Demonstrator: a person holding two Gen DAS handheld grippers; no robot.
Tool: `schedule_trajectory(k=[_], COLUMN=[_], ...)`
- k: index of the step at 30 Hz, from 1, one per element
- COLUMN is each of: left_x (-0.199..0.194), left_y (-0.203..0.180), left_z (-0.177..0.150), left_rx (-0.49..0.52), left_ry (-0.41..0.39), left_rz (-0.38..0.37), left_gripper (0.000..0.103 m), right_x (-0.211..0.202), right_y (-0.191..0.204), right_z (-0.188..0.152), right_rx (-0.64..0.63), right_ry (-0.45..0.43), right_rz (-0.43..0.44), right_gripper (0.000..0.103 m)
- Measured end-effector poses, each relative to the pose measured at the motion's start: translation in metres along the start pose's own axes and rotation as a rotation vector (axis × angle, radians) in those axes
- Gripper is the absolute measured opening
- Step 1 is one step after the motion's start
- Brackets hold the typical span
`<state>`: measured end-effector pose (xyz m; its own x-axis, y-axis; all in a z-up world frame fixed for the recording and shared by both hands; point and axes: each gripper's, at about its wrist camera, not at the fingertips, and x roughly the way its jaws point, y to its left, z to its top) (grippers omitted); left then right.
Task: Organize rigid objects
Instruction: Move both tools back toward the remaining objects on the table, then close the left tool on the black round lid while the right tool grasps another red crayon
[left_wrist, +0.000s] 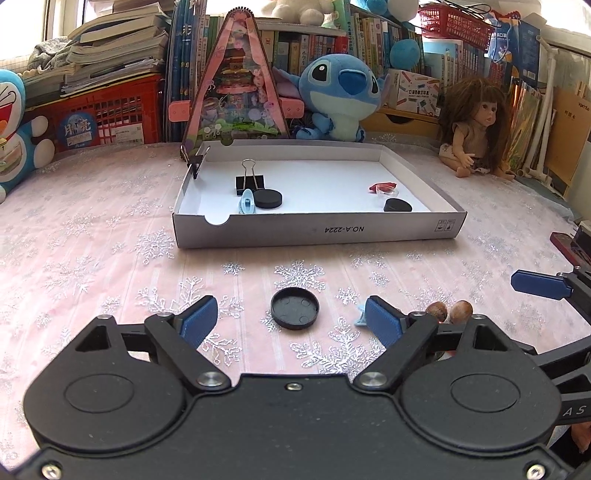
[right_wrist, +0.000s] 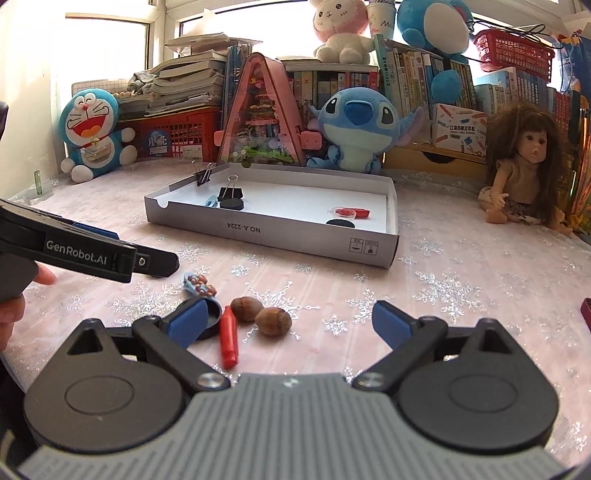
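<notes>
My left gripper (left_wrist: 291, 323) is open, and a black round cap (left_wrist: 294, 308) lies on the cloth between its blue pads, untouched. My right gripper (right_wrist: 290, 323) is also open, low over two brown nuts (right_wrist: 273, 321) and beside a red crayon-like stick (right_wrist: 228, 341). A beaded blue hair clip (right_wrist: 199, 286) lies just beyond. The white shallow box (left_wrist: 317, 230) ahead holds a black binder clip (left_wrist: 250, 181), two black discs (left_wrist: 267, 198), a light blue clip (left_wrist: 246, 202) and a red piece (left_wrist: 382, 186).
Plush toys, a doll (left_wrist: 476, 125), a pink triangular display (left_wrist: 236, 85), stacked books and a red crate (left_wrist: 110, 114) line the back of the table. A dark red object (left_wrist: 565, 243) lies at the right edge. A person's hand (right_wrist: 11, 314) shows at the left.
</notes>
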<state>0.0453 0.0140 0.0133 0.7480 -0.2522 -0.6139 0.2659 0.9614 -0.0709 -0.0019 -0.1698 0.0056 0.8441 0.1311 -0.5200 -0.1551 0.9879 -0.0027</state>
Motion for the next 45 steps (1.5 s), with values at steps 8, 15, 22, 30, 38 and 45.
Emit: schedule_trajectory(k=[8,15,22,30,38,45], left_x=[-0.009,-0.009,0.001,0.006,0.01,0.015], left_y=[-0.005,-0.006,0.001,0.004,0.002,0.001], left_z=[-0.008,-0.01,-0.008,-0.006,-0.004,-0.003], left_rx=[0.028,0.025,0.01,0.007,0.002,0.008], left_ry=[0.032,0.03,0.036,0.03,0.026,0.026], left_rz=[-0.065,-0.076,-0.027,-0.006,0.007,0.023], left_gripper=[0.058,0.051,0.051,0.051,0.051,0.051], right_x=[-0.004,-0.005,-0.003,0.002,-0.004,0.001], right_y=[0.005,0.012,0.002,-0.015,-0.008,0.01], right_z=[-0.007,-0.013,-0.013,-0.011,-0.011,-0.012], right_rx=[-0.01,-0.043,-0.066,-0.015,0.038,0.056], right_ry=[0.022,0.059,0.068,0.079,0.077,0.052], right_rz=[0.053,0.063,-0.002,-0.095,-0.02,-0.002], right_gripper=[0.088,0.071,0.071,0.071,0.068,0.068])
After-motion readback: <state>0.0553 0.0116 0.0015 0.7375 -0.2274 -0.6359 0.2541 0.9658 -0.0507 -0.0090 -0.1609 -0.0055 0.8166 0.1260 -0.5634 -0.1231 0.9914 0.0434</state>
